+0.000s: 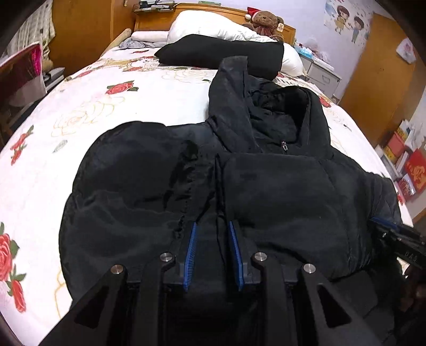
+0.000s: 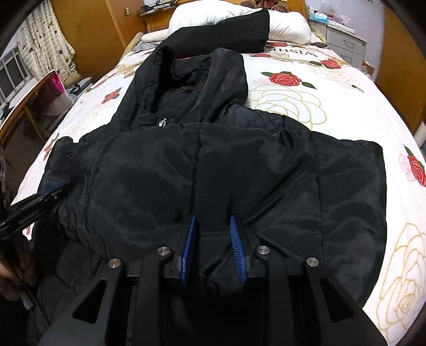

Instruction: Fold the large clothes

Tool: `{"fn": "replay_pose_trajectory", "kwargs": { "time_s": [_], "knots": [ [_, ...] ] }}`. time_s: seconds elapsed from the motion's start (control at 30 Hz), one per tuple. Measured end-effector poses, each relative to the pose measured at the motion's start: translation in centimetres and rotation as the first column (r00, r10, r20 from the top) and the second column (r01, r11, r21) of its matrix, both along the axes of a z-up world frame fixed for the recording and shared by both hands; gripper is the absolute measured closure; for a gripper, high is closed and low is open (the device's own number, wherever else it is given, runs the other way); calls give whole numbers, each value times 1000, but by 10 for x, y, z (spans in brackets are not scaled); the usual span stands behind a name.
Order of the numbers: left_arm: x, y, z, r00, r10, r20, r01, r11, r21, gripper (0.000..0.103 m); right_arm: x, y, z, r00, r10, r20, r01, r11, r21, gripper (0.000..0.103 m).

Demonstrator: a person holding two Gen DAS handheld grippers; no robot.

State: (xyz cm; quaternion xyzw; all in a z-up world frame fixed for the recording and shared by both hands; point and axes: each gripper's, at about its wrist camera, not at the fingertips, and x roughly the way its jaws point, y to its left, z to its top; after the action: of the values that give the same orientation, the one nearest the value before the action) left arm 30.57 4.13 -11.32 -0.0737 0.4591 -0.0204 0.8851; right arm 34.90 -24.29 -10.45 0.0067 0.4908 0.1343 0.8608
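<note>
Lying on the rose-printed bedspread [image 2: 332, 87], the black hooded jacket [image 2: 213, 173] has its hood toward the white pillow [image 2: 289, 24], and the left gripper [image 1: 211, 226] and right gripper [image 2: 213, 221] each clamp a fold of its near hem.

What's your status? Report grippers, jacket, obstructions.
Left gripper and right gripper both pinching black jacket fabric. Jacket on bed, hood up. Folded black garment beyond, clear.
</note>
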Motion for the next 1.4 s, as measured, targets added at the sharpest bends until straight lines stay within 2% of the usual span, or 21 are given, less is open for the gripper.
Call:
{"fn": "replay_pose_trajectory", "kwargs": {
  "time_s": [0.2, 0.6, 0.7, 0.77, 0.8, 0.87, 0.9, 0.93, 1.07, 1.2, 1.4],
  "knots": [
    [-23, 3, 26, 1000, -1, 24, 1, 1000, 5, 76, -23, -14, 31, 1000, -13, 28, 12, 999, 42, 70],
    [-99, 11, 96, 988, -40, 147, 36, 999, 30, 76, -93, -36, 93, 992, -39, 123, 29, 996, 84, 70],
    [-111, 14, 107, 984, -47, 173, 43, 999, 30, 71, -101, -39, 105, 989, -40, 145, 26, 995, 93, 70],
    [-111, 16, 111, 982, -60, 179, 55, 998, 30, 63, -99, -40, 109, 988, -36, 152, 22, 995, 93, 70],
    [-107, 16, 112, 982, -65, 179, 59, 998, 37, 62, -95, -40, 110, 988, -35, 152, 21, 996, 89, 69],
    [-95, 16, 114, 982, -67, 176, 60, 997, 45, 60, -88, -39, 111, 988, -34, 152, 21, 996, 87, 58],
    [-88, 18, 115, 982, -68, 174, 62, 997, 37, 58, -80, -38, 111, 988, -31, 152, 17, 995, 97, 46],
    [-81, 19, 115, 982, -69, 175, 66, 997, 28, 54, -73, -38, 112, 988, -27, 152, 11, 994, 108, 41],
    [-42, 17, 115, 981, -82, 177, 77, 996, 37, 47, -43, -35, 111, 990, -16, 142, -2, 992, 124, 41],
    [6, 16, 113, 980, -99, 173, 92, 995, 46, 46, 8, -31, 105, 992, -14, 123, -3, 990, 140, 41],
    [88, 24, 109, 982, -68, 174, 62, 997, 41, 46, 84, -33, 94, 993, -42, 106, 24, 986, 163, 41]
  ]
}}
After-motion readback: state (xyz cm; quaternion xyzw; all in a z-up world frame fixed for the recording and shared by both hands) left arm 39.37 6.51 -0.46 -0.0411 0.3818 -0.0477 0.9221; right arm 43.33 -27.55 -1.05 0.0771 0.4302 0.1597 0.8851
